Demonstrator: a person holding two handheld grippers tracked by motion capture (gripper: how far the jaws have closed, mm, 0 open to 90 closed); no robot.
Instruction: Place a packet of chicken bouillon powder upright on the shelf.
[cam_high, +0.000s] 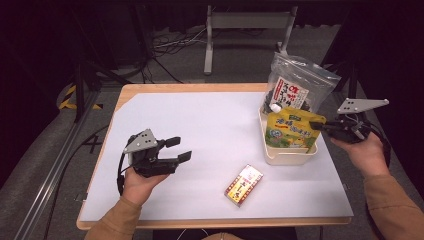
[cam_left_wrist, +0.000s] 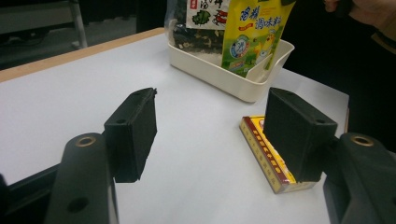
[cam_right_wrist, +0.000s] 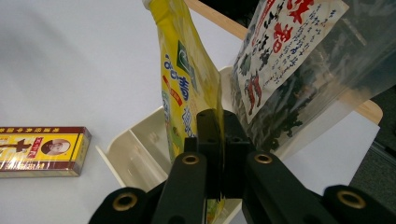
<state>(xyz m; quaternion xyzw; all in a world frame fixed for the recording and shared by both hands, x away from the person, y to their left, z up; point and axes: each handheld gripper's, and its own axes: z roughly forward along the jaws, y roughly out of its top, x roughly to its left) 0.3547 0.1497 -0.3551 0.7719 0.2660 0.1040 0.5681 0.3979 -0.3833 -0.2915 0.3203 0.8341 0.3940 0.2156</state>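
Note:
A yellow-green spouted pouch (cam_high: 292, 129) stands upright in a cream tray (cam_high: 287, 157) at the table's right. My right gripper (cam_high: 320, 126) is shut on the pouch's right edge; in the right gripper view the jaws (cam_right_wrist: 219, 122) pinch the pouch (cam_right_wrist: 184, 84) between them. Behind it in the tray leans a clear bag (cam_high: 295, 85) of dark dried food with a white label. A yellow and red box (cam_high: 243, 184) lies flat on the white table sheet. My left gripper (cam_high: 180, 149) rests at the left, open and holding nothing, with its jaws (cam_left_wrist: 210, 135) pointing toward the box (cam_left_wrist: 266, 156).
The tray (cam_left_wrist: 224, 77) sits near the table's right edge. White sheet stretches between my left gripper and the box. Beyond the wooden far edge are a metal stand (cam_high: 245, 30) and floor cables.

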